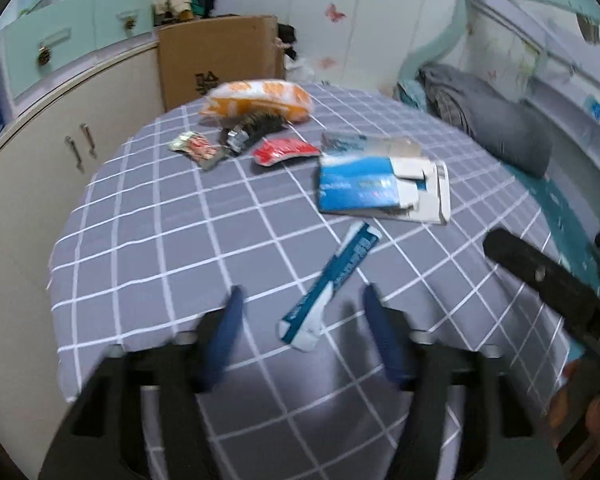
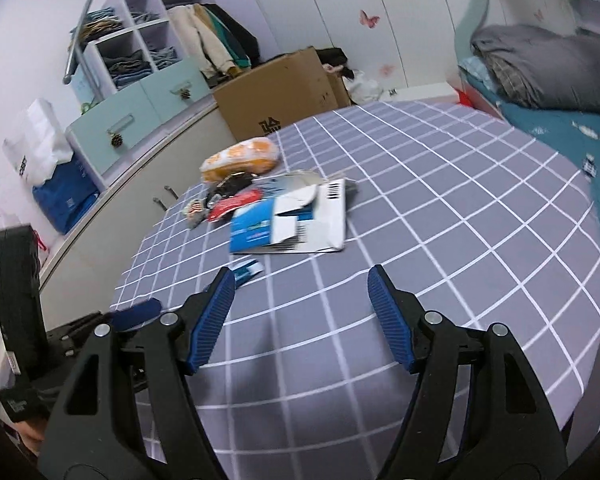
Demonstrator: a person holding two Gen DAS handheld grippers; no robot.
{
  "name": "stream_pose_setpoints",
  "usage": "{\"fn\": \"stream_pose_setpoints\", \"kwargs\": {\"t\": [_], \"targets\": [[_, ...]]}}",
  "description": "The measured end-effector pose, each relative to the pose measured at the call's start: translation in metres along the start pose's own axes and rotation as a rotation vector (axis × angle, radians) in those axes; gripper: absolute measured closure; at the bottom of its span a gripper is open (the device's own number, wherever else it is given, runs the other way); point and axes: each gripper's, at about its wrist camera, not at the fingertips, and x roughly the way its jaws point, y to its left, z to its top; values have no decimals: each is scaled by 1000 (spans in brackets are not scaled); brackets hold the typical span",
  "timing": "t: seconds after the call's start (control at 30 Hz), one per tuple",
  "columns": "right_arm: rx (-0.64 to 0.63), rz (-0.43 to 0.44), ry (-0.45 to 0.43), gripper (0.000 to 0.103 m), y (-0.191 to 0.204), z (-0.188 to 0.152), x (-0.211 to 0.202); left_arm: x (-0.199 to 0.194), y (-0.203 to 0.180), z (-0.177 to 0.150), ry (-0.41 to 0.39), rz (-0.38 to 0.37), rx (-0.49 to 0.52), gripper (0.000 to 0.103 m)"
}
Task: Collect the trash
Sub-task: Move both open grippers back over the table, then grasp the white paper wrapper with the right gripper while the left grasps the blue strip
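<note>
Trash lies scattered on a table with a grey checked cloth [image 1: 140, 220] [image 2: 460, 200]. A long blue-and-white wrapper [image 1: 332, 276] [image 2: 246, 270] lies flat between the fingers of my left gripper [image 1: 303, 292], which is open; the pads do not touch it. Farther off lie a flattened blue-and-white carton [image 1: 380, 190] [image 2: 292, 220], a clear plastic pack [image 1: 364, 142], a red wrapper [image 1: 284, 150] [image 2: 236, 202], a small red-and-green packet [image 1: 194, 146], a dark crumpled piece [image 1: 256, 126] and an orange-and-white bag [image 1: 260, 100] [image 2: 240, 158]. My right gripper [image 2: 302, 272] hangs open over bare cloth, nothing between its fingers.
A cardboard box [image 1: 216, 60] [image 2: 280, 92] stands behind the table. A cream cabinet [image 1: 40, 160] runs along the left, with a blue bag [image 2: 66, 196] on it. A bed with grey bedding [image 1: 492, 124] [image 2: 540, 68] borders the table's right side.
</note>
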Motion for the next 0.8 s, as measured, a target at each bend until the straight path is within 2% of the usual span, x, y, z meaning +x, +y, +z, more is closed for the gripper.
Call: {"fn": "stream_pose_setpoints", "kwargs": {"t": [0.07,0.13,0.2,0.27,0.4,0.53,0.7,0.77,0.8], "targets": [[24,16,23,34,-8,7,9,4,-5,1,1,42,38,74],[63,55,61,33,-15,14,19,5,-5,2,1,53,57,78],[115,111,108,33,-21,20,31,4,4,4,-8,47,12,87],[106,90,102,33,-21,29,40,1,12,6,-25,54,-24,87],[156,113,137,33,-25,42,58,-8,29,11,-62,71,-77,88],[170,140,156,33,-21,48,72,-15,50,18,-103,135,-142,88],[187,171,160,34,-18,55,86,-15,69,22,-105,135,-203,88],[179,162,167,52,-15,57,91,-13,74,21,-100,127,-221,88],[181,162,177,66,-15,57,94,-13,76,20,-97,122,-230,88]]}}
